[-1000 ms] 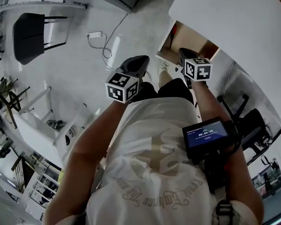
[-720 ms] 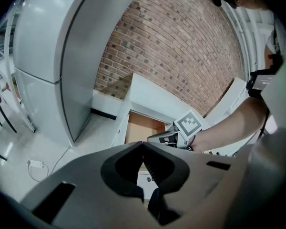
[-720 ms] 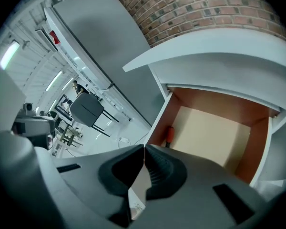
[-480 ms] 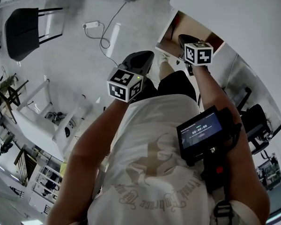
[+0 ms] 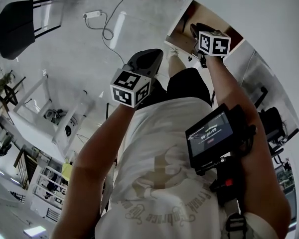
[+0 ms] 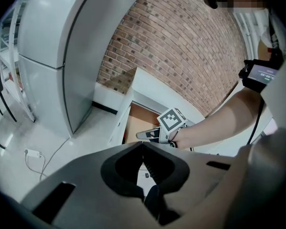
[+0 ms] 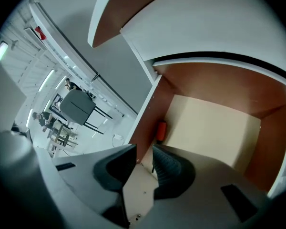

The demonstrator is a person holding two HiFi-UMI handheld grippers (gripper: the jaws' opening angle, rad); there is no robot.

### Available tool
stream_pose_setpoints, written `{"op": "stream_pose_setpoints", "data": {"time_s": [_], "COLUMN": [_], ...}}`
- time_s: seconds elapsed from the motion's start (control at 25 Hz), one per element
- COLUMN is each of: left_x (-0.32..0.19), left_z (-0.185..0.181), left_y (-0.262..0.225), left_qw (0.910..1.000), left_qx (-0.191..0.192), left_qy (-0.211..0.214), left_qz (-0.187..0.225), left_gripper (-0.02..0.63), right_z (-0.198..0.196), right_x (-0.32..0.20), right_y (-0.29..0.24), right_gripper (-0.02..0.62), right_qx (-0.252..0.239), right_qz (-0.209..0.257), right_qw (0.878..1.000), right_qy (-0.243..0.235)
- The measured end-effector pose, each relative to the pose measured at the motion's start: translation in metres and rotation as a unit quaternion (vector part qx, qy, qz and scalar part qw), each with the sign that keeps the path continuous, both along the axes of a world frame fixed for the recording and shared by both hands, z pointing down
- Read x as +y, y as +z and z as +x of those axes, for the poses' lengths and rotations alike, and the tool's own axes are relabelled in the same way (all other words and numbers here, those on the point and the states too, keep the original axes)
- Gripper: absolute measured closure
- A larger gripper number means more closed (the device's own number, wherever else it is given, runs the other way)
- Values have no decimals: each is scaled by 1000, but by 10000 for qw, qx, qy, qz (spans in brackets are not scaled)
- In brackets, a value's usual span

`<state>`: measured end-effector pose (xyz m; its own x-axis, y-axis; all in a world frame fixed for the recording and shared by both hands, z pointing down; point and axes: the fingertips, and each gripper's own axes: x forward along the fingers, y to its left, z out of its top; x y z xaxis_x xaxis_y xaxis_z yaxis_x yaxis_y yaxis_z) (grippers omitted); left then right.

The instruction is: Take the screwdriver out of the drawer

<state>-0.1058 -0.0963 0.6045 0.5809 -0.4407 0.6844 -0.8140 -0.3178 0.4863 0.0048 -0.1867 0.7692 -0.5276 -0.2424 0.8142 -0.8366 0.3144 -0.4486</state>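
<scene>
One screwdriver [image 7: 160,131] lies beyond the right claw [image 7: 144,152], just opened and empty.

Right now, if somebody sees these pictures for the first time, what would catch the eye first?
The open wooden drawer with brown walls and a pale floor fills the right gripper view. A small orange handle, presumably the screwdriver's, lies against its left-hand wall. The right gripper hangs above, its jaws just opened, nothing gripped between them.
</scene>
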Motion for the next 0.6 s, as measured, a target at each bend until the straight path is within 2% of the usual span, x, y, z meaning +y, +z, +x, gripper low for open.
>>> {"op": "stream_pose_setpoints", "data": {"time_s": [0.24, 0.6], "left_x": [5, 20], "left_z": [-5, -2], "left_y": [8, 24], "left_qw": [9997, 9989], "left_qx": [-29, 46], "left_qy": [-255, -423], "left_qz": [-45, -187], "left_gripper": [584, 584], "right_z": [3, -7], "right_x": [-3, -10], "right_y": [21, 48], "right_gripper": [482, 482], "right_qx": [82, 108], "right_qz": [-108, -220], "right_qw": [9999, 9997], "right_qy": [28, -6]}}
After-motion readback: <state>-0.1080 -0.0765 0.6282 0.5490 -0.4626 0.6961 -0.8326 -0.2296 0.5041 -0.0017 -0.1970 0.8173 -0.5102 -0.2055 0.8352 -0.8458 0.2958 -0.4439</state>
